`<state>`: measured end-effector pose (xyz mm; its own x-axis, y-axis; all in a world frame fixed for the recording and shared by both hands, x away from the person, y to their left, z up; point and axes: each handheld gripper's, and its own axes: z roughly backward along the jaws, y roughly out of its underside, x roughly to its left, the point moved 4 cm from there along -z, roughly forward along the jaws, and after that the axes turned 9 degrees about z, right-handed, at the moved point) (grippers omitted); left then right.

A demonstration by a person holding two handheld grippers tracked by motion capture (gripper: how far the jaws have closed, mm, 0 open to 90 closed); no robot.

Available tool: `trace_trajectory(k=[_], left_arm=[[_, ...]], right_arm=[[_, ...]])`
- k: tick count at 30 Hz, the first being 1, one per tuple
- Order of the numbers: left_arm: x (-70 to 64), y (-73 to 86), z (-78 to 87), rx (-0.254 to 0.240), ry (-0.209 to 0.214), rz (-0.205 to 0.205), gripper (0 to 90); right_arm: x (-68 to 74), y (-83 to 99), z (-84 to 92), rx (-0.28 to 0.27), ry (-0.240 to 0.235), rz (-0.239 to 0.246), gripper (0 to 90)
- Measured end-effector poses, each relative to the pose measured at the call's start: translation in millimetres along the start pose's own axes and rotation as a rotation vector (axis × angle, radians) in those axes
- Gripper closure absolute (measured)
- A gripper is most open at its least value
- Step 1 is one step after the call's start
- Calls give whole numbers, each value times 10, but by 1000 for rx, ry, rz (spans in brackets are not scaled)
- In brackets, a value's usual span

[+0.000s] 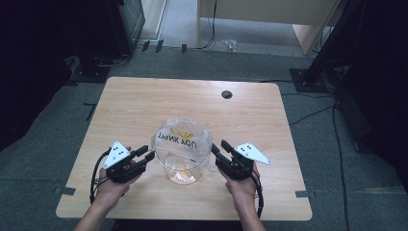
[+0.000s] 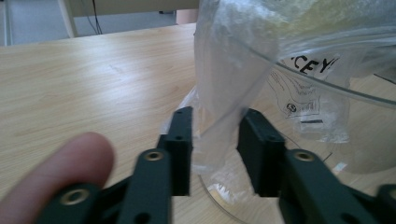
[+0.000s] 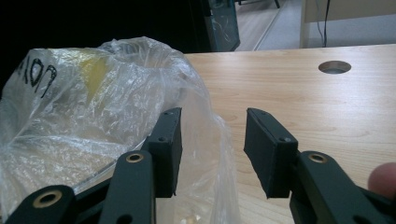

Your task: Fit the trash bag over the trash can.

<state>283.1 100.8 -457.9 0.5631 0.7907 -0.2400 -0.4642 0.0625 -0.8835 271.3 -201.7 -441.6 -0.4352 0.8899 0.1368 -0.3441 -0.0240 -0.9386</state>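
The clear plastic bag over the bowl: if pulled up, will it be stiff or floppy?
Probably floppy: the clear plastic bag is thin and crinkled, hanging in folds. Likely very light. It may drag the glass bowl, since it drapes over the rim.

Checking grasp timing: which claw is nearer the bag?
Left. The left claw has a fold of the bag between its jaws; the right claw straddles the bag's edge, jaws wider.

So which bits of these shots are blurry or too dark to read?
High view: evenly lit table, black surroundings, bag print legible. Left gripper view: fingertip and jaws soft, bag bright and hazy. Right gripper view: upper left black, the bag's wrinkles fairly sharp, near jaws blurred.
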Motion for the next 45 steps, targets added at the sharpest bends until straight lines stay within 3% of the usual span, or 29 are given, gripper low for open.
trace_trajectory(k=[2, 4, 8, 18, 24, 28, 39, 45], left_arm=[[-4, 25, -22, 13, -23, -16, 784], [-6, 54, -34, 24, -20, -15, 839], [14, 94, -48, 38, -20, -10, 883], [-9, 103, -46, 25, -11, -10, 874], [-18, 85, -6, 8, -10, -16, 847], [-12, 84, 5, 4, -10, -14, 859], [-64, 87, 22, 2, 1, -17, 856], [-77, 108, 35, 3, 6, -15, 855]], right_arm=[[-2, -6, 15, -1, 1, 0, 555], [-9, -14, 33, -5, -2, 3, 550], [-45, -26, 61, -11, 20, 15, 534], [-163, -137, 212, -91, 13, -48, 518], [-213, -206, 270, -132, 10, -30, 510], [-167, -221, 351, -152, -44, 6, 516], [182, -26, 445, -81, -195, 113, 521], [250, 94, 395, -59, -293, 139, 518]])
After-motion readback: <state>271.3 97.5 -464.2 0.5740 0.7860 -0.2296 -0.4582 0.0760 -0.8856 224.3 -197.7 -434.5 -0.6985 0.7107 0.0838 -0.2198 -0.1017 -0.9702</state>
